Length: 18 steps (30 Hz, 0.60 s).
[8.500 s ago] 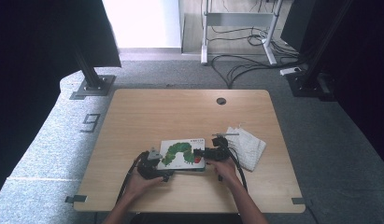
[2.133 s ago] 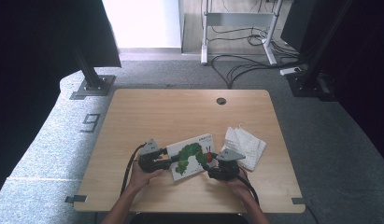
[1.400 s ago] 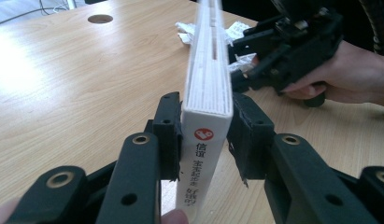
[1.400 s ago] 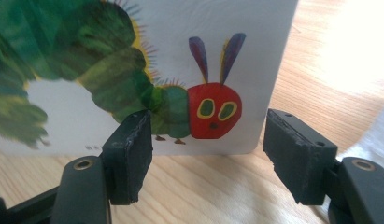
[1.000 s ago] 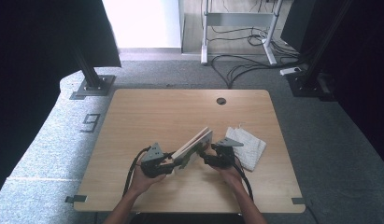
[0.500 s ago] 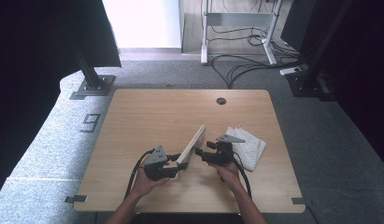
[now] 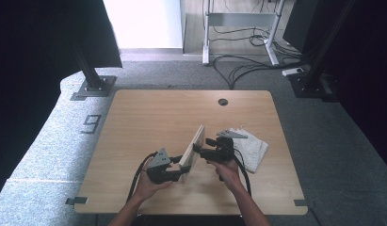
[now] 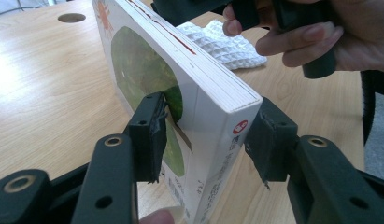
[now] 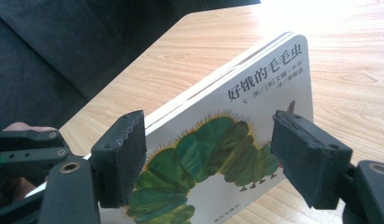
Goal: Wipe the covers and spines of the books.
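Note:
A white board book (image 7: 193, 149) with a green caterpillar on its cover (image 9: 213, 149) stands steeply tilted on its long edge on the wooden table (image 7: 149, 117). My left gripper (image 7: 178, 168) is shut on the book's near lower corner, one pad on each cover (image 8: 206, 137). My right gripper (image 7: 199, 148) is at the book's right face, about mid-height. Its jaws stand wide open (image 9: 208, 144), facing the front cover with nothing clamped between them.
A white knitted cloth (image 7: 250, 149) lies right of the book, behind my right hand (image 8: 320, 42). A round cable hole (image 7: 222, 101) sits near the table's far edge. Grey carpet, a desk frame and cables lie beyond the table.
The book, flat on the table at first, has been swung up on its edge and now stands steeper than a second ago. My right gripper has shifted slightly with it.

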Tool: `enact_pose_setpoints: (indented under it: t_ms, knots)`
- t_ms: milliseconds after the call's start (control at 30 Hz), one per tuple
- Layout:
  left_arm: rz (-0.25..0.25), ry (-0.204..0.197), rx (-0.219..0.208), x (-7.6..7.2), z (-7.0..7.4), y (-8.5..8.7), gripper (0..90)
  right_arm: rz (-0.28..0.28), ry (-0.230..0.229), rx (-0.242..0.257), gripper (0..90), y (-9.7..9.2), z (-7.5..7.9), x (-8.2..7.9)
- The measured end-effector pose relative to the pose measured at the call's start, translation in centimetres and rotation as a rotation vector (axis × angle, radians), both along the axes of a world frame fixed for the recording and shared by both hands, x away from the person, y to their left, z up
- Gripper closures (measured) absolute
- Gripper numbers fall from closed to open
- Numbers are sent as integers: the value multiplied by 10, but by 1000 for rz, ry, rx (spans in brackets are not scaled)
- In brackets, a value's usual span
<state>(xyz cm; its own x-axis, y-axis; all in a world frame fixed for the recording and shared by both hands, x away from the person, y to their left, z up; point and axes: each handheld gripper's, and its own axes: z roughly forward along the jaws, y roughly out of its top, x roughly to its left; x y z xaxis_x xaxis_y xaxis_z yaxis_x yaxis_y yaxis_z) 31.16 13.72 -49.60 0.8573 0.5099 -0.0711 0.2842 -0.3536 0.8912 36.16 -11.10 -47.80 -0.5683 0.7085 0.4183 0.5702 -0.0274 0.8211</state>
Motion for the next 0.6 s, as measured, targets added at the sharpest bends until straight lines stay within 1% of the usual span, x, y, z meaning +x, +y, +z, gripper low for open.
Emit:
enact_pose_setpoints:
  t_ms: [100, 167, 200, 267, 300, 333, 367, 533, 600]
  knots:
    - [8, -15, 11, -1, -1, -2, 514, -4, 12, 3, 259, 0, 2, -1]
    - [9, -21, 15, -2, -1, -4, 514, -6, 9, 1, 258, 0, 4, -1]
    - [-1, -15, 9, -2, -1, -5, 518, -8, 9, 3, 258, 0, 6, -1]
    - [-5, -23, 16, -4, -2, -8, 522, -2, 19, 5, 259, 2, 9, -1]
    - [-8, -24, 18, -5, -2, -10, 522, 1, 15, -5, 263, 4, 11, -2]
    - [-12, -24, 18, -6, -3, -11, 521, -2, 12, -31, 266, 7, 12, -2]
    - [-12, -27, 21, -6, -3, -12, 520, -8, 13, -67, 265, 10, 12, -2]
    - [-24, -20, 16, -7, -3, -14, 513, -23, 28, -99, 285, 18, 12, -1]
    - [-40, -17, 11, -8, -3, -14, 504, -27, 26, -127, 309, 21, 14, -1]
